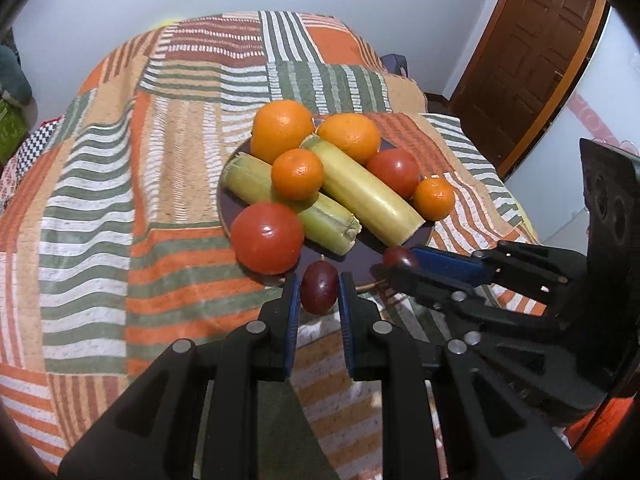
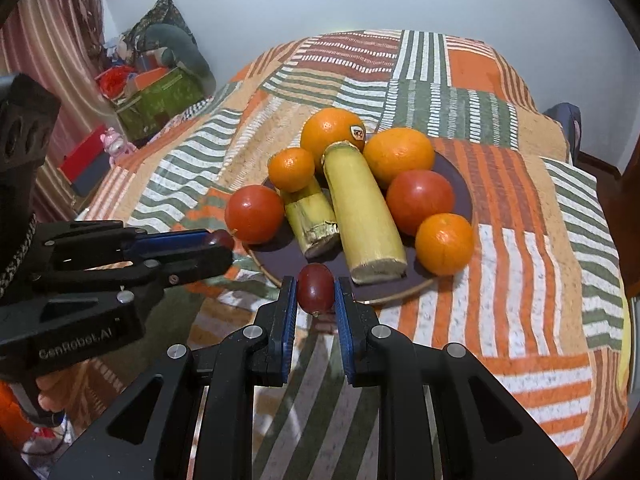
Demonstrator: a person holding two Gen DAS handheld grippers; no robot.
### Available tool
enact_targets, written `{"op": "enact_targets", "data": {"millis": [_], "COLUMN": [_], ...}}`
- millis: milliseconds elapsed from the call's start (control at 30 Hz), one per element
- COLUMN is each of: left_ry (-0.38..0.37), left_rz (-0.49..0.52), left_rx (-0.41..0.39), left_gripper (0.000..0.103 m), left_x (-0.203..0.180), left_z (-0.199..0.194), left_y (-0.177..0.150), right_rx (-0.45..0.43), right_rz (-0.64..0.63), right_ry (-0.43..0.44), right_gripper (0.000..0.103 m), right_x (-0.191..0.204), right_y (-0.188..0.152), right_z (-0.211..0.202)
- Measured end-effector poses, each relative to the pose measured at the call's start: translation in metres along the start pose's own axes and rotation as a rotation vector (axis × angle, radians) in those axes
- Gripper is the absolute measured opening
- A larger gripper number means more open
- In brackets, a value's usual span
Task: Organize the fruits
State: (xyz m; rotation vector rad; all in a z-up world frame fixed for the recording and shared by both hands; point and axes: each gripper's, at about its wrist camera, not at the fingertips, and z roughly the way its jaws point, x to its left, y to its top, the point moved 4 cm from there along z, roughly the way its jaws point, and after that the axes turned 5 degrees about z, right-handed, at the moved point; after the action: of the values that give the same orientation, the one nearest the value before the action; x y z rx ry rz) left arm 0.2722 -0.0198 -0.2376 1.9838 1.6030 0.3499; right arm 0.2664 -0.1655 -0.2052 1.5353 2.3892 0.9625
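Note:
A dark round plate (image 1: 356, 262) (image 2: 460, 178) on the striped cloth carries several oranges (image 1: 282, 128) (image 2: 398, 154), two tomatoes (image 1: 267, 238) (image 2: 420, 200) and two pale green cane pieces (image 1: 366, 188) (image 2: 362, 216). My left gripper (image 1: 319, 282) (image 2: 225, 245) is shut on a dark red grape (image 1: 319, 294) (image 2: 220, 238) just over the plate's near rim. Right beside it, my right gripper (image 2: 316, 282) (image 1: 394, 265) is shut on a second dark red grape (image 2: 315, 290) (image 1: 400, 256), also at the near rim.
The striped patchwork cloth (image 1: 120, 208) (image 2: 540, 280) covers a rounded table. A wooden door (image 1: 532, 60) stands at the right of the left wrist view. Boxes and bags (image 2: 156, 92) are piled against the wall at the left of the right wrist view.

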Motion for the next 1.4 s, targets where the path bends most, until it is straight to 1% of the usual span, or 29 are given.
{"op": "enact_targets", "data": {"millis": [133,267,333,500,600,667,700,733,800,933,1067,1167,1267,1300,1400], "left_ry": [-0.014,-0.016,-0.033,-0.050,-0.038,-0.018,-0.011,-0.008,-0.004,0.032,0.080,0.108,0.107,0.117,0.151], "left_rz": [0.000,-0.007,-0.018,-0.042,-0.043,-0.040,-0.039,-0.041,-0.047,-0.045,-0.030,-0.014,0.010,0.016,0.034], "left_rx": [0.006,0.017,0.026,0.031,0.029,0.022,0.018,0.012,-0.003,-0.078,-0.192,-0.292,-0.407,-0.443,-0.546], "left_gripper": [0.018,0.018,0.019,0.024,0.026,0.027,0.027,0.027,0.027,0.027,0.027,0.027,0.027,0.027,0.027], "left_x": [-0.001,0.001,0.002,0.007,0.007,0.007,0.007,0.007,0.008,0.005,-0.004,-0.014,-0.027,-0.031,-0.044], "left_z": [0.011,0.021,0.025,0.027,0.024,0.019,0.015,0.010,0.001,-0.034,-0.083,-0.124,-0.167,-0.181,-0.221], "left_y": [0.002,0.001,0.000,-0.001,-0.002,-0.003,-0.003,-0.003,-0.003,0.001,0.008,0.012,0.014,0.013,0.010], "right_rx": [0.019,0.016,0.017,0.026,0.031,0.035,0.035,0.033,0.028,-0.009,-0.084,-0.183,-0.284,-0.310,-0.427], "right_rz": [0.004,0.003,0.007,0.012,0.009,0.006,0.006,0.008,0.010,0.005,0.008,0.005,0.001,-0.001,-0.007], "right_ry": [0.007,0.014,0.019,0.031,0.026,0.022,0.021,0.017,0.013,-0.001,-0.021,-0.044,-0.063,-0.066,-0.067], "right_gripper": [0.018,0.018,0.018,0.018,0.018,0.020,0.024,0.029,0.034,0.034,0.034,0.034,0.034,0.034,0.034], "right_x": [-0.002,-0.002,-0.003,-0.004,-0.003,-0.002,-0.002,-0.002,-0.002,-0.001,-0.002,0.000,0.005,0.007,0.016], "right_y": [-0.001,-0.001,-0.001,-0.002,-0.001,-0.001,-0.001,-0.001,-0.002,-0.001,0.006,0.015,0.022,0.023,0.026], "right_z": [0.010,0.013,0.014,0.015,0.015,0.014,0.012,0.010,0.004,-0.017,-0.051,-0.091,-0.131,-0.140,-0.184]}}
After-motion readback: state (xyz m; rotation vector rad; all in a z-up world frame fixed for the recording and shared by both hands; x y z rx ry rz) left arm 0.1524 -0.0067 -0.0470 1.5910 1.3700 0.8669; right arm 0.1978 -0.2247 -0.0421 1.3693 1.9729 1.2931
